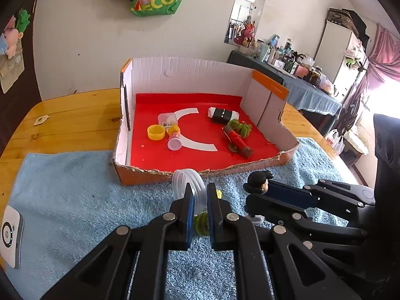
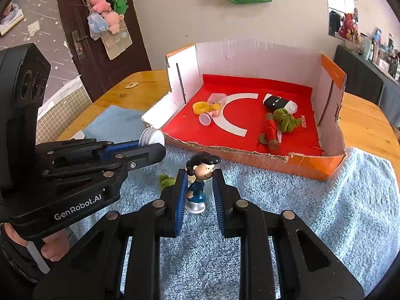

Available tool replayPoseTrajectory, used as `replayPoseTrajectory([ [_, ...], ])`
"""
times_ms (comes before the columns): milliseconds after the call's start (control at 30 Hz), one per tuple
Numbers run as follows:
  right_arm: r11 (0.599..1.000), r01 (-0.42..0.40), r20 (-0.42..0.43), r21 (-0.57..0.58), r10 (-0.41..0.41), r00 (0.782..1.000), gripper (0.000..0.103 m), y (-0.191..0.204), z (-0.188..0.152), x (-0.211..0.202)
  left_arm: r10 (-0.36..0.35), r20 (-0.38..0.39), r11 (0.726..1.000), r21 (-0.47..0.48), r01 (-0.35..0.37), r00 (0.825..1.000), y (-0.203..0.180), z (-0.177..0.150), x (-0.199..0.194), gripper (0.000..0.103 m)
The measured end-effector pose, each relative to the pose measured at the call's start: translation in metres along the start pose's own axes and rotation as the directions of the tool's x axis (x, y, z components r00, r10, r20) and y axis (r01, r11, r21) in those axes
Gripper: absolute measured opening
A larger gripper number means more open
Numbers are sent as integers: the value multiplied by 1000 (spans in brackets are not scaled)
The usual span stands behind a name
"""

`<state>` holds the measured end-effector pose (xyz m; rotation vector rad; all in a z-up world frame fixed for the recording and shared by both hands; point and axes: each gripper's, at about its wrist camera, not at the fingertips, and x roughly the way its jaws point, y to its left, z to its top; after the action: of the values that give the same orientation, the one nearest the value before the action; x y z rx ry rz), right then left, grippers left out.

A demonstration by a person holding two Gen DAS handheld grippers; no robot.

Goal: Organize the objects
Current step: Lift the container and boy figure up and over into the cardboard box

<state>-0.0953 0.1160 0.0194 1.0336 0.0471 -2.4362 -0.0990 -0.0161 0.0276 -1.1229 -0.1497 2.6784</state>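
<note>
My left gripper [image 1: 200, 192] is shut on a clear plastic lid [image 1: 189, 184], held on edge above the blue towel [image 1: 75, 187], just in front of the cardboard box [image 1: 200, 170]. In the right wrist view the lid [image 2: 151, 136] shows at the left gripper's tip. My right gripper [image 2: 199, 182] stands open around a small black-haired figurine [image 2: 197, 182] that stands upright on the towel [image 2: 312, 212]; the fingers do not touch it. A green knotted cord [image 2: 166, 181] lies left of the figurine. The figurine's head [image 1: 258, 181] shows in the left wrist view.
The box with a red floor [image 2: 250, 87] holds a yellow cap [image 2: 200, 107], a clear jar [image 2: 217, 100], a pink toy [image 2: 207, 118], a black-and-white roll [image 2: 278, 103], a green knot [image 2: 285, 120] and a red stick [image 2: 271, 132]. A white device [image 1: 11, 235] lies at the towel's left edge.
</note>
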Motion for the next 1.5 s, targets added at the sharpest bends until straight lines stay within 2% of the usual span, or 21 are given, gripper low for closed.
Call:
replayPoseTrajectory([
  [1000, 1000, 13, 31, 16, -13, 999, 20, -15, 27, -10, -1, 15, 1000, 9, 1, 1000, -5, 22, -4, 9],
  [1500, 999, 24, 34, 21, -24, 999, 20, -27, 44, -4, -11, 13, 1000, 11, 11, 1000, -5, 43, 2, 9],
])
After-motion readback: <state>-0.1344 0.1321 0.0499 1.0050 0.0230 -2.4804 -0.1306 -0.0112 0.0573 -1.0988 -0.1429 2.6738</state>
